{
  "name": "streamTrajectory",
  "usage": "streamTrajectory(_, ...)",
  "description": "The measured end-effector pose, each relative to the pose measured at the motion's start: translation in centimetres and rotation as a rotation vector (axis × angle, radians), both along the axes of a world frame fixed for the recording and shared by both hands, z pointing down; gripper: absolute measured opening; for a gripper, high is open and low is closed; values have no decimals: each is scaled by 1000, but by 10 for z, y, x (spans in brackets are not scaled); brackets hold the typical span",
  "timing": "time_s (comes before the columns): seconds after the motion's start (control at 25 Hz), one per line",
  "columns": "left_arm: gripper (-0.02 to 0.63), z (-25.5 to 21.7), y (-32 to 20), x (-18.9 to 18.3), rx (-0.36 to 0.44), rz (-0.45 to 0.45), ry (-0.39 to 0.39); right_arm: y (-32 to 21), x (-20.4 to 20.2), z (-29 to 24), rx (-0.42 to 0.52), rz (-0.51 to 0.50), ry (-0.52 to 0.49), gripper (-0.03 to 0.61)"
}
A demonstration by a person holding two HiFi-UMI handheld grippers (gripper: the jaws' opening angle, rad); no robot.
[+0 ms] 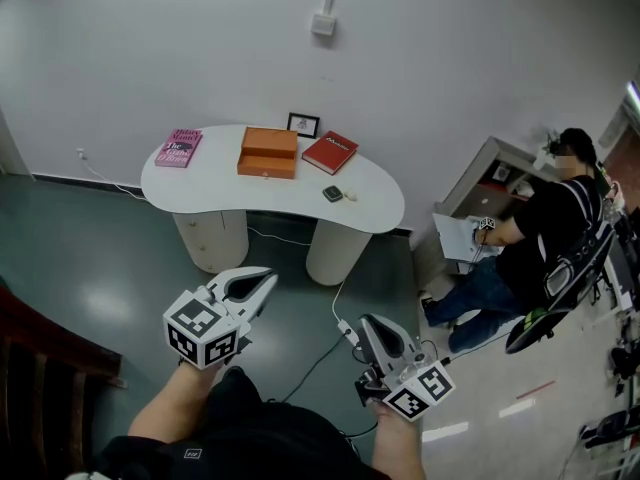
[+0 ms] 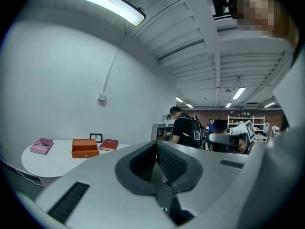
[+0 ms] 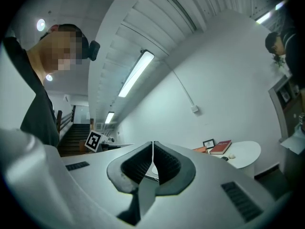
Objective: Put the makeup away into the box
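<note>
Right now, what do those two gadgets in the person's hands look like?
Both the left gripper and right gripper are light grey, pointed two-jaw tongs with dark ribbed pads. Each carries a white cube printed with black square markers. The person wears black clothing.

Grippers: two, left gripper [image 1: 270,277] and right gripper [image 1: 364,320].
Marker cubes [image 1: 205,333]: two, one per gripper.
Tables: just one white table [image 1: 200,183], ahead of both grippers.
Boxes: one orange box [image 1: 268,153], straight beyond the left gripper.
Books: two, pink book [image 1: 179,147] and red book [image 1: 330,152], flanking the box.
Picture frames: one picture frame [image 1: 303,124], behind the box.
Small makeup items: two, a dark square case [image 1: 333,194] and a pale little piece [image 1: 350,196], beyond the right gripper.
People: one person [image 1: 530,238], out to the right gripper's right.
</note>
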State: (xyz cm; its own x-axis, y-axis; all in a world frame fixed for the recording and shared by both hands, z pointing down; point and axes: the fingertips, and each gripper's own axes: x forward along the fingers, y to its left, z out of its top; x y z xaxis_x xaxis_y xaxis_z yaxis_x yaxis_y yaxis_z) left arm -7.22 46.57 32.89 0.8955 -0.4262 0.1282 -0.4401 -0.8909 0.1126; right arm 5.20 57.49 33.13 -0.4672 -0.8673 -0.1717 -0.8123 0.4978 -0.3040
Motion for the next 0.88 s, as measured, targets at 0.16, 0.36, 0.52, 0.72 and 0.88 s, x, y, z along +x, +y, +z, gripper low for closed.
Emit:
streamTrajectory(0.16, 15, 9, -20, 6, -26, -6, 3, -20, 10, 12, -39, 2, -17, 37)
streamTrajectory(0.36, 14, 24, -59, 11, -42, 25, 0, -72, 2, 24, -68, -24, -15, 37)
streamTrajectory(0.52, 15, 30, -119, 8, -78, 30, 12, -127, -4, 27, -93, -28, -11, 37)
streamTrajectory(0.72, 15, 26, -190, 10, -64, 64, 16, -198, -2, 26, -112, -1, 2, 37)
streamTrajectory(0.88, 14, 22, -238, 6, -62, 88, 25, -249, -11, 26, -127, 10, -5, 38)
